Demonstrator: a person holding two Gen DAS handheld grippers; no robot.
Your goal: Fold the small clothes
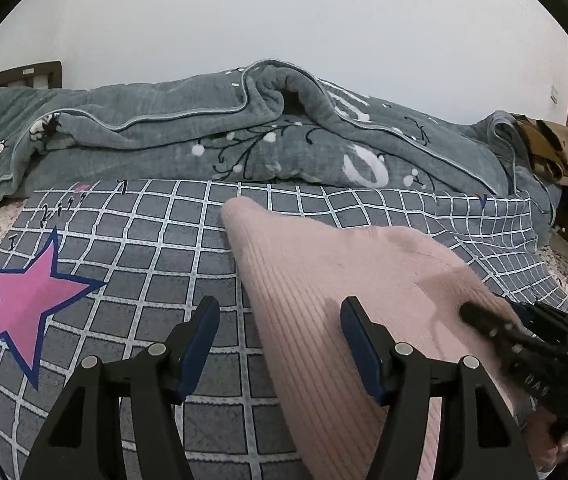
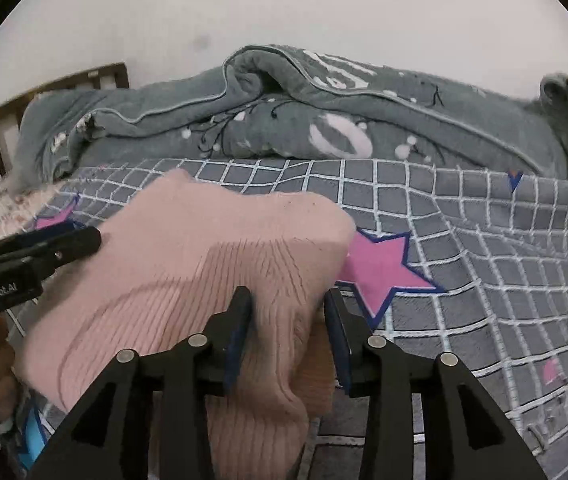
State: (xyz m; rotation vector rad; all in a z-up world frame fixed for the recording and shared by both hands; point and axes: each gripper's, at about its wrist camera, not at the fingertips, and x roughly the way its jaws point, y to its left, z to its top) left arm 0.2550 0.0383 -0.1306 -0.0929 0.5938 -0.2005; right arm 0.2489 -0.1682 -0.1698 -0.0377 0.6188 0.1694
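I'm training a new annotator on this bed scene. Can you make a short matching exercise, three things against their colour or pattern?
Things:
1. ribbed garment
2. bed cover
3. bunched blanket

Descriptions:
A. grey with a white grid and pink stars
B. plain pale pink
C. grey-green with white flowers and dark branches

Pairs: 1-B, 2-A, 3-C

A pale pink ribbed garment (image 2: 188, 264) lies on a grey blanket (image 1: 132, 248) with white grid lines and pink, navy-edged stars, behind it a grey-green quilt (image 1: 204, 132) printed with white blossoms.
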